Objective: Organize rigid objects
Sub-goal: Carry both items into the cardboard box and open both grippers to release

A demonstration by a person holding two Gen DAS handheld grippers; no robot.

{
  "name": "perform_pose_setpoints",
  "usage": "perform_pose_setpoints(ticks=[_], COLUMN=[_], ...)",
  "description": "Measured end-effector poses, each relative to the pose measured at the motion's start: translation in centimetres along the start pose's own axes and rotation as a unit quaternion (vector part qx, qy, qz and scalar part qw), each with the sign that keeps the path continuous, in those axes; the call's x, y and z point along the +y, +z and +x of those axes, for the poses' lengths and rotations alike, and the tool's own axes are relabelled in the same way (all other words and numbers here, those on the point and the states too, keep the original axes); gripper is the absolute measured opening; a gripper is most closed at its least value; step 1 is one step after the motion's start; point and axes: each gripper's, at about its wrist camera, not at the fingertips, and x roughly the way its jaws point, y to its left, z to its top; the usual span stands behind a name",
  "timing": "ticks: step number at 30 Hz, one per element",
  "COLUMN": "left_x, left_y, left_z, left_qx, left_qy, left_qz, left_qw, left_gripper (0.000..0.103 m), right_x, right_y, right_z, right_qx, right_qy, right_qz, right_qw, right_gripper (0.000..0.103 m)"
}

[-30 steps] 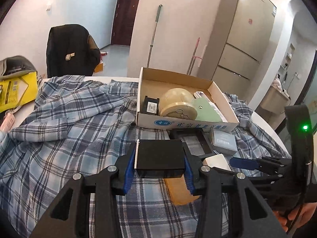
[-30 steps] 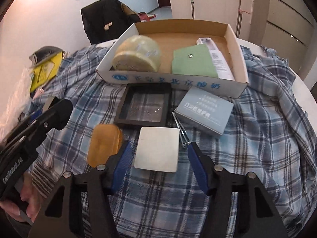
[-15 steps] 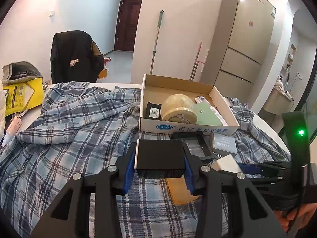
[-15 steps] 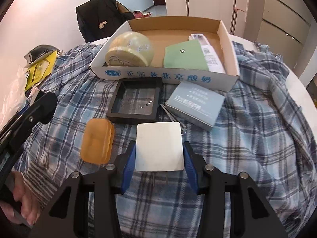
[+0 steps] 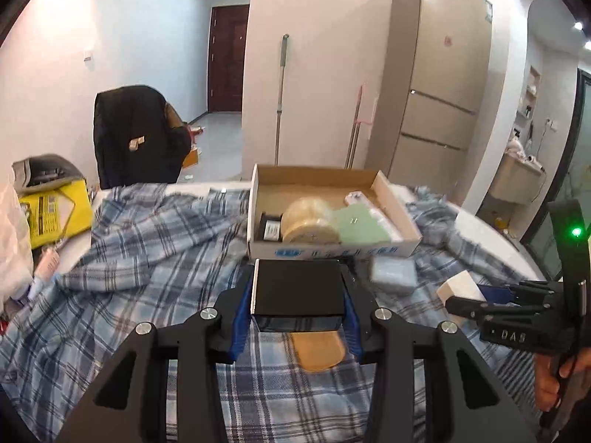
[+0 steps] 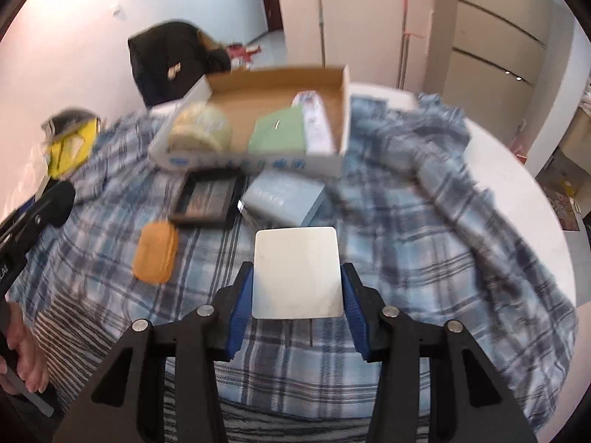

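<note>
1. While both tools are loaded, the left tool [image 5: 298,295] is clamped on a black box [image 5: 297,288], blue pads tight on its two sides, box held clear above the plaid cloth [image 5: 129,258].
2. The right tool [image 6: 297,288] is closed on a white flat square piece [image 6: 296,271], pads on its left and right edges; two thin prongs show under its near edge. It hangs above the cloth, not touching it.
3. In the left wrist view the right tool [image 5: 480,297] sits off to the right with the white piece [image 5: 460,288] at its tip.
4. On the cloth, near the held piece: an orange oval case [image 6: 155,253] to the left, a black shallow tray [image 6: 208,201] beyond it, a grey-blue box [image 6: 282,197] just beside the tray. Tray and grey-blue box both lie just in front of the cardboard box [image 6: 340,118].
5. The cardboard box is open-topped with blue print on its front wall. Inside: a yellowish tape roll [image 6: 201,129] at the left, a green card [image 6: 280,133] mid, a white long pack [image 6: 316,122] along the right wall. The left wrist view adds a small black item [image 5: 271,227] left of the roll.
6. The cloth covers most of the white counter [image 6: 517,170].
7. Left edge: yellow bag [image 5: 55,210]. Behind: chair with a dark jacket [image 5: 136,133], fridge [image 5: 439,85], mop handle [image 5: 280,99].
8. The right wrist frame is motion-blurred; box print unreadable.
</note>
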Motion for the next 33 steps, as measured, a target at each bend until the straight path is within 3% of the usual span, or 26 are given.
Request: perform_pose_setpoints(ticks=[6, 12, 15, 17, 20, 24, 30, 33], left_x=[-0.8, -1.1, -0.8, -0.5, -0.1, 1.1, 3.5, 4.2], left_y=[4.7, 9.3, 10.4, 11.0, 11.3, 10.0, 7.9, 7.5], left_z=[-2.0, -1.5, 0.9, 3.0, 6.7, 10.5, 14.6, 15.4], left_qx=[-0.049, -0.090, -0.082, -0.071, -0.044, -0.016, 0.027, 0.039], left_qy=[0.024, 0.023, 0.003, -0.001, 0.010, 0.003, 0.005, -0.004], left_qz=[0.013, -0.008, -0.029, -0.023, 0.001, -0.011, -0.037, -0.048], left_qw=[0.9984, 0.9957, 0.9962, 0.9972, 0.9990, 0.9998, 0.9989, 0.9981], left_gripper=[0.044, 0.044, 0.044, 0.044, 0.044, 0.044, 0.044, 0.044], right_x=[0.3, 1.4, 2.1, 2.5, 3.2, 2.7, 0.4, 0.8], right_y=[3.6, 8.3, 9.9, 10.6, 11.2, 11.7, 10.7, 10.5], right_z=[-3.8, -4.5, -3.2, -1.2, 1.6, 5.6, 11.4, 11.9], right_qx=[-0.068, -0.111, -0.123, -0.108, -0.098, -0.084, -0.027, -0.038], right_qy=[-0.014, 0.033, 0.040, 0.045, 0.019, 0.014, 0.033, 0.011], right_qz=[-0.006, 0.033, 0.047, 0.054, 0.033, 0.029, 0.072, 0.046], right_qw=[0.998, 0.993, 0.990, 0.992, 0.994, 0.996, 0.996, 0.998], right_gripper=[0.045, 0.045, 0.045, 0.045, 0.045, 0.045, 0.045, 0.046])
